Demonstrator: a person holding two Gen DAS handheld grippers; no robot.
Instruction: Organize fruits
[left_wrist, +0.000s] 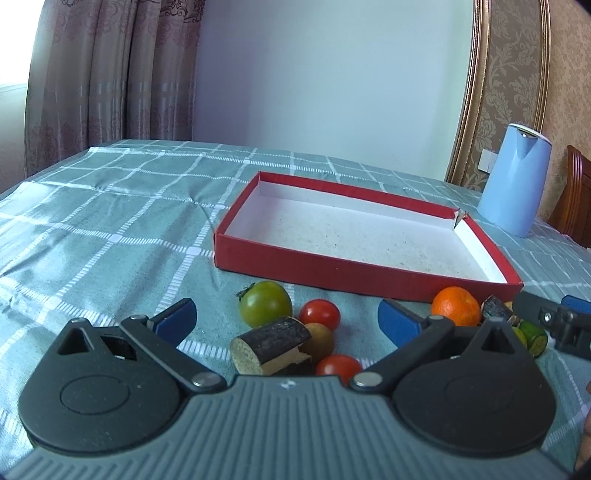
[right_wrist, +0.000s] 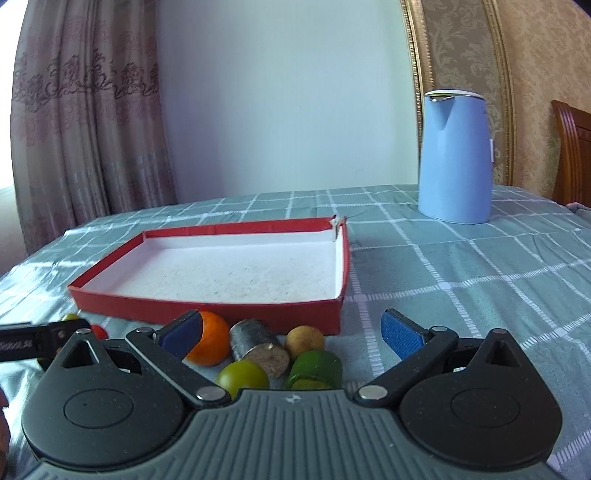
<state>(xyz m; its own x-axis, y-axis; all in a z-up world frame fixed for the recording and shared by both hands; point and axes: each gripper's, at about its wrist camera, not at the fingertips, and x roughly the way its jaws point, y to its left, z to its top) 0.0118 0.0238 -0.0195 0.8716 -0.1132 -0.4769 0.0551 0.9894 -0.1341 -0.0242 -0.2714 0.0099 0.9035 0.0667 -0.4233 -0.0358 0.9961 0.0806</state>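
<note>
Fruit cluster (left_wrist: 291, 332) against red tray (left_wrist: 362, 275) wall; kettle (right_wrist: 456, 155) well apart.

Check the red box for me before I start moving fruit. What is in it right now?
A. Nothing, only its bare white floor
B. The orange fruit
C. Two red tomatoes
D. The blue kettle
A: in both wrist views the red box shows only its bare white floor, while the orange fruit and the other pieces lie on the tablecloth in front of it.

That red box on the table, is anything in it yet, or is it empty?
Empty. Both views show the red box with only its bare white floor; the orange, tomatoes and other pieces all lie on the tablecloth in front of it.
</note>
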